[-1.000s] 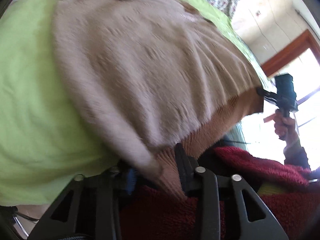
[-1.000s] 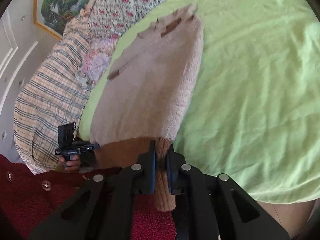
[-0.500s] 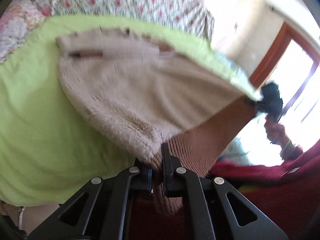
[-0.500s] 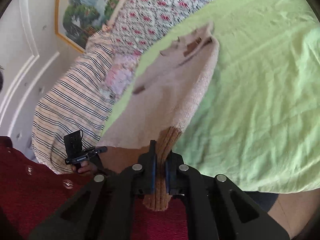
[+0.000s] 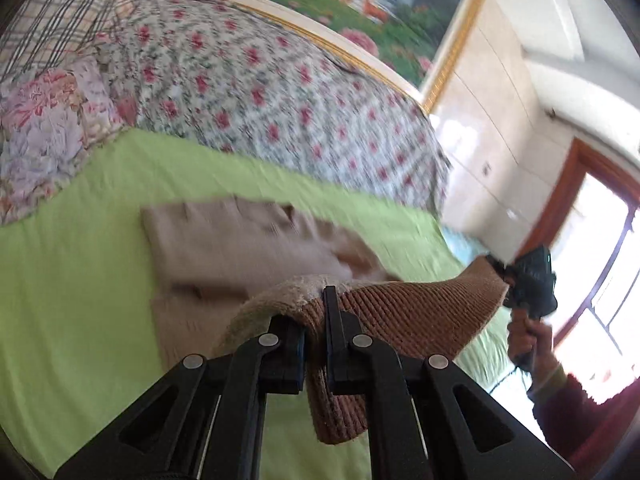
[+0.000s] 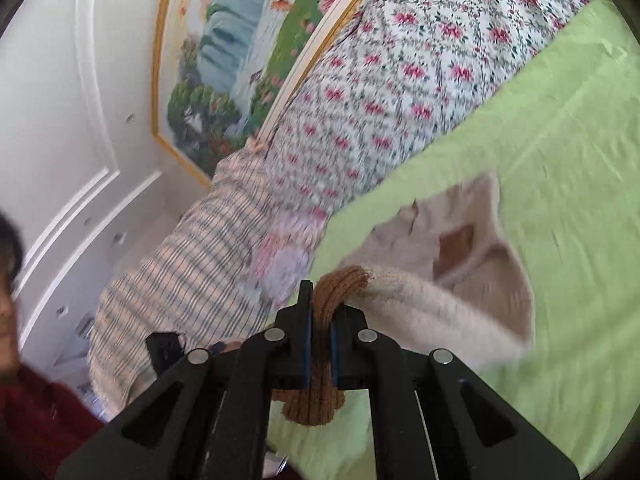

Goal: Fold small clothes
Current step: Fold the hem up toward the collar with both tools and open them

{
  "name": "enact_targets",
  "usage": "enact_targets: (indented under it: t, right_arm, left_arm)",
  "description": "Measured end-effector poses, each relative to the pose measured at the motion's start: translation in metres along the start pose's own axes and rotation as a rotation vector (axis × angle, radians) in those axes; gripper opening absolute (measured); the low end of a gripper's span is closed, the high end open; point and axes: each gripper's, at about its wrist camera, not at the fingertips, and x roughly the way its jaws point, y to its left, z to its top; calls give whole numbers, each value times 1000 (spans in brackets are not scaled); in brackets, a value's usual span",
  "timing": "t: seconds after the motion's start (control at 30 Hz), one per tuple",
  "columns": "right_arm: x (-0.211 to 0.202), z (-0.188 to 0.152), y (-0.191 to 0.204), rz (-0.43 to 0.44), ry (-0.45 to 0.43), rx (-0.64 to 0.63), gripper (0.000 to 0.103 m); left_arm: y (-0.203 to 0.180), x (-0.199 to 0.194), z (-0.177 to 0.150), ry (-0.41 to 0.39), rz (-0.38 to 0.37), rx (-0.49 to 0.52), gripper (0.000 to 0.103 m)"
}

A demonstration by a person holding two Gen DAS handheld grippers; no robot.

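Both tools, left tool (image 5: 314,344) and right tool (image 6: 320,356), clenched on sweater (image 5: 248,248) hem (ribbed band), lifted over bed (image 5: 80,280); next, carry toward collar, lay flat.

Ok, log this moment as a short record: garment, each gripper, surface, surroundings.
garment: beige knit sweater with brown ribbed hem, hem end lifted, far part lying on the sheet
left gripper: shut on the hem
right gripper: shut on the hem's other corner
surface: green sheet
behind: floral quilt, striped blanket, framed painting on the wall
sharpness: sweater blurred in both views
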Motion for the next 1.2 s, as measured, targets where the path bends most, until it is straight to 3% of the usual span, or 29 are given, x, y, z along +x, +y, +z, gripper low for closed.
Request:
enact_targets:
  t: [0.23,0.43,0.63,0.77,0.83,0.9,0.97,1.03,1.1,1.17,1.2]
  right_arm:
    - [97,54,-46,-177,38,57,8]
    - [160,73,-94,-312,114,92,8]
    - [202,70,-137,-404,186,132,11]
    - [203,68,-152,-419,208,181,12]
    - [187,67,-143,-415,175,187,19]
    - [169,63,-122,-432,130,121,35]
    - [160,50,-84,-409,128,-28,36]
    - [174,27,-54,-310,260,-143,36]
    - [199,6,-39,-250,423,-213,36]
    - [233,-17,-29,-280,585,-339,36]
    - [242,-20,-29,-303,619,-375,36]
  left_arm:
    - [67,91,53,48,77,-112,5]
    - [117,143,64,114,139,-191,5]
    - [158,199,58,210,219,-238,6]
    - [175,215,47,282,228,-292,9]
    - [170,203,43,285,195,-314,13]
    - [152,187,39,283,177,-278,15]
    - [121,175,29,297,132,-215,20]
    - [84,178,15,344,55,-144,27]
    - [56,193,6,395,26,-70,36]
    - [33,223,-4,456,58,29,36]
    - [30,233,-6,473,75,53,36]
